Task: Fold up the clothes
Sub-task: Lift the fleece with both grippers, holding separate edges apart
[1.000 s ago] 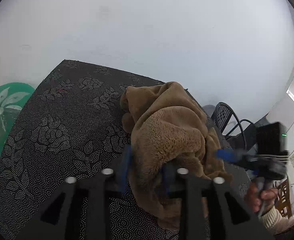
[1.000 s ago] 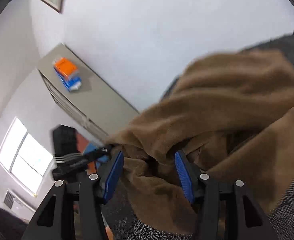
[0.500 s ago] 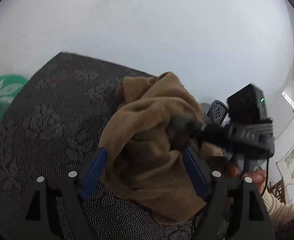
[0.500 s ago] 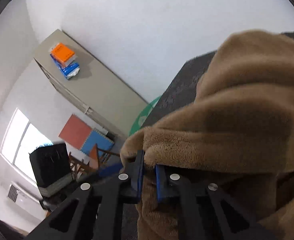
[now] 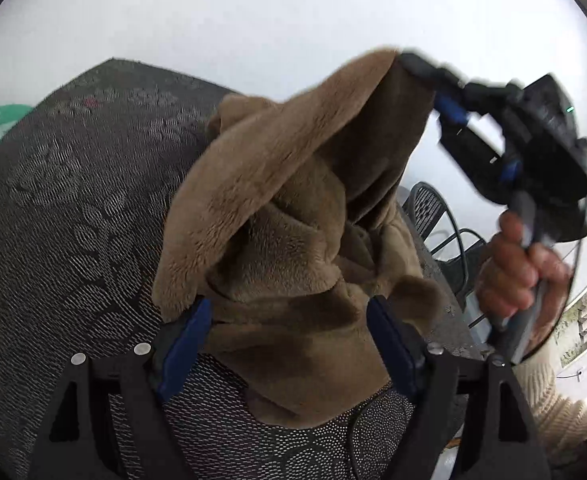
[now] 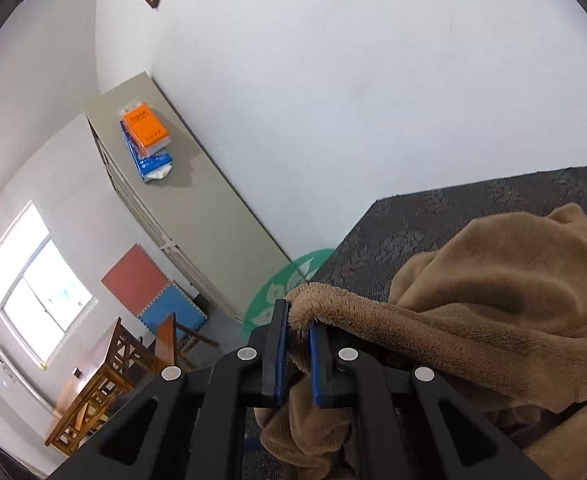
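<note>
A brown fleece garment (image 5: 293,248) lies bunched on a dark flower-patterned table (image 5: 73,208). My left gripper (image 5: 289,344) is open, its blue pads on either side of the garment's lower part without pinching it. My right gripper (image 6: 296,344) is shut on an edge of the garment (image 6: 473,304) and holds that edge raised above the table (image 6: 433,216). In the left wrist view the right gripper (image 5: 417,66) shows at the upper right, the cloth hanging from it, a hand on its handle.
A green round mat (image 6: 289,284) lies on the floor beyond the table's far corner. A grey cabinet (image 6: 181,200) with orange and blue packs stands by the wall. Wooden chairs (image 6: 105,376) stand at the left. A black metal chair (image 5: 437,216) stands beyond the table.
My right gripper closed on the garment's edge and lifted it up and away. My left gripper let go of the cloth and opened wide.
</note>
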Motion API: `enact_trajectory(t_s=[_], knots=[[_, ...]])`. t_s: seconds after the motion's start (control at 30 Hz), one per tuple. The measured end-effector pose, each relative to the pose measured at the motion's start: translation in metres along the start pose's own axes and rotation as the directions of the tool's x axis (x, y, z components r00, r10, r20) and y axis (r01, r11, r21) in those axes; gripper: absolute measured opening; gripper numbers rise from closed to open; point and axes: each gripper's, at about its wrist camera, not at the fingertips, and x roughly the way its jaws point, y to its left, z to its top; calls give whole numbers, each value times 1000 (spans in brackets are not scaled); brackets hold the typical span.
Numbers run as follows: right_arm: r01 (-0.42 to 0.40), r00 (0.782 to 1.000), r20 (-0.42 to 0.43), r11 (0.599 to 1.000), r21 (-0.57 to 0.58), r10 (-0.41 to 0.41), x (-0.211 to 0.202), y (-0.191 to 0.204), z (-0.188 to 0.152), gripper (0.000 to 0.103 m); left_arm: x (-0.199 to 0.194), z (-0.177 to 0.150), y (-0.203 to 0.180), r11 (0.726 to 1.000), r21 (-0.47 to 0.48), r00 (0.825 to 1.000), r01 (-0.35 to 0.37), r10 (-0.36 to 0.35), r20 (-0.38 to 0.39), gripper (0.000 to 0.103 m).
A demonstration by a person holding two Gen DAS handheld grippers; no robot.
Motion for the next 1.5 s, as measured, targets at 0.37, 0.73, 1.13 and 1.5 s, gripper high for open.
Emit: enact_trajectory(t_s=[0.37, 0.73, 1.13, 1.5], knots=[[1, 994, 108, 1000, -7, -1, -35, 5, 10, 10, 19, 18, -18, 985, -9, 983, -170, 170, 73, 33], [-27, 957, 287, 999, -39, 37, -102, 26, 19, 10, -138, 41, -86, 922, 146, 783, -358, 211, 585, 14], [-12, 973, 227, 990, -142, 45, -83, 66, 34, 11, -164, 37, -87, 861, 242, 804, -447, 268, 532, 15], [99, 990, -111, 994, 53, -92, 25, -34, -5, 73, -72, 13, 29, 917, 49, 911, -396, 385, 151, 17]])
